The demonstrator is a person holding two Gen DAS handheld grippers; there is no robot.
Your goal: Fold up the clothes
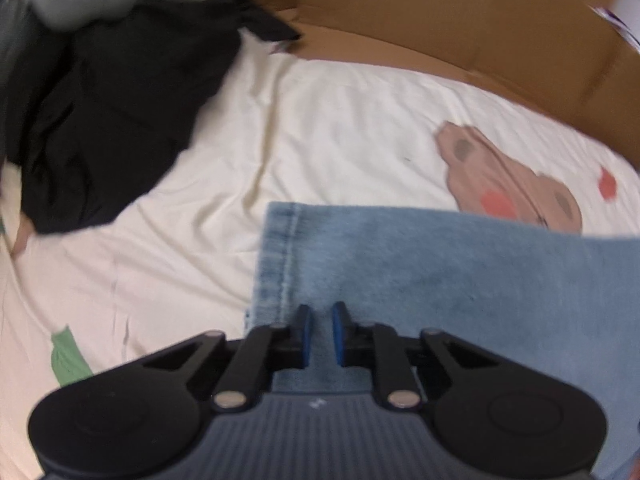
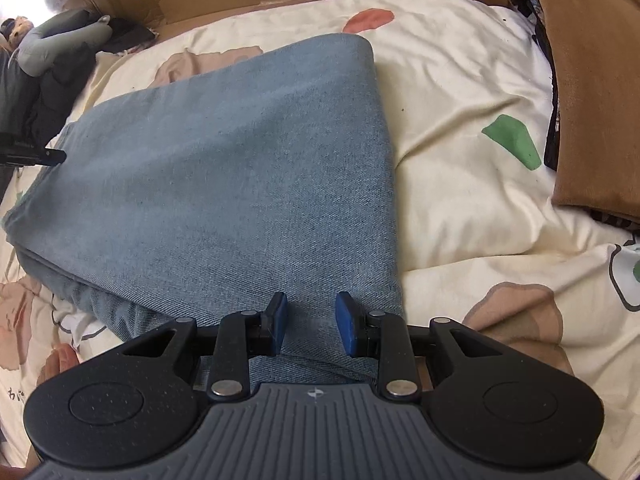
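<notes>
- Jeans (image 2: 240,168): faded light blue denim, with a paler stitched hem at about nine o'clock in the left wrist view.
- Bedsheet (image 2: 460,112): cream, printed with tan bear heads with coral-pink cheeks, plus green and coral patches.
- Dark garment (image 1: 100,120): plain black, at ten o'clock.
- Cardboard wall (image 1: 440,20): plain brown, at twelve o'clock.
- Brown cloth (image 2: 592,100): ochre, at three o'clock.
- Gripper pads (image 2: 348,324): bright blue on black arms.
</notes>
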